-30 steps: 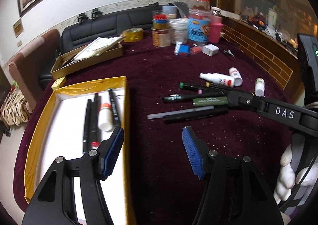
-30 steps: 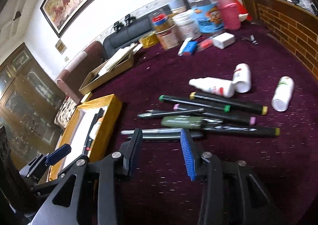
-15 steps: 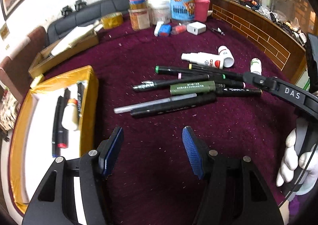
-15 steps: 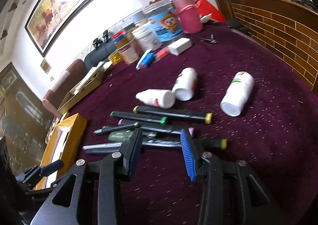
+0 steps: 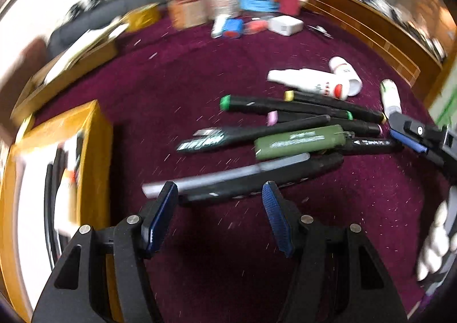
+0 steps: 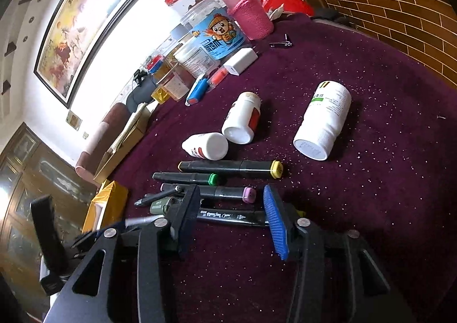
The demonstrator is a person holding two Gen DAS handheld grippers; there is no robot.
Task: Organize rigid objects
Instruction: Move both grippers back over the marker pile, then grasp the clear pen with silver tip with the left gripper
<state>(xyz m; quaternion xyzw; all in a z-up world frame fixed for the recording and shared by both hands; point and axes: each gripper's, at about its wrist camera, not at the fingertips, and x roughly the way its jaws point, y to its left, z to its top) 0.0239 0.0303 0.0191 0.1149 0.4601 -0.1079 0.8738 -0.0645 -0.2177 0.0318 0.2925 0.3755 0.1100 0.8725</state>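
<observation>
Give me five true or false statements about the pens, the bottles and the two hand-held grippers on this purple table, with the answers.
1. Both hand-held grippers are open. True: the left hand-held gripper and the right hand-held gripper hold nothing.
2. The white bottles stand upright. False: the large white bottle and the two smaller ones lie on their sides.
3. A yellow box sits left of the pen pile. True.
4. The green-capped marker is inside the box. False: it lies on the cloth in the pile.
5. The right hand-held gripper straddles a black marker. True.
</observation>
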